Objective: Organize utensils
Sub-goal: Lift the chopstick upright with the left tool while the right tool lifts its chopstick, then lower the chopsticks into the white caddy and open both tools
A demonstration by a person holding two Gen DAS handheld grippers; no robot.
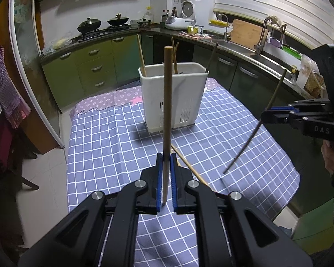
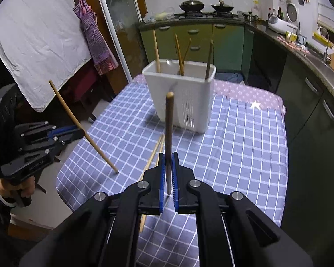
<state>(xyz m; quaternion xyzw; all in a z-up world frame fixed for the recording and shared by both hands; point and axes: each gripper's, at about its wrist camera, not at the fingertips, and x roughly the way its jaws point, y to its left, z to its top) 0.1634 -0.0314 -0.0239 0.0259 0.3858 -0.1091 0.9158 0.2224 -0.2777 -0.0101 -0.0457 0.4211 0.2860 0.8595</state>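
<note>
On the left, we hold our left gripper (image 1: 166, 155) clamped on a light wooden chopstick (image 1: 167, 111), which stands nearly upright between the blue pads; its lower tip hangs just above the checked blue cloth (image 1: 113, 138) covering the table. In the right wrist view the same chopstick leans, its lower end close to the cloth near the table's left edge, and our left hand (image 2: 15, 191) grips the handle below.

In the middle, toward the far end of the table, stands the white utensil basket (image 1: 173, 93), with slotted lower walls. Several chopsticks (image 2: 179, 53) already stand in it, leaning at different angles. Nearer to us, between the basket and the grippers, two more light chopsticks (image 2: 154, 150) lie flat on the cloth, side by side.

On the right, our right gripper (image 2: 168, 155) is clenched around a dark chopstick (image 2: 169, 129), held above the cloth with its rounded end up. From the left wrist view it slants down to the left, its lower tip just over the cloth.
</note>
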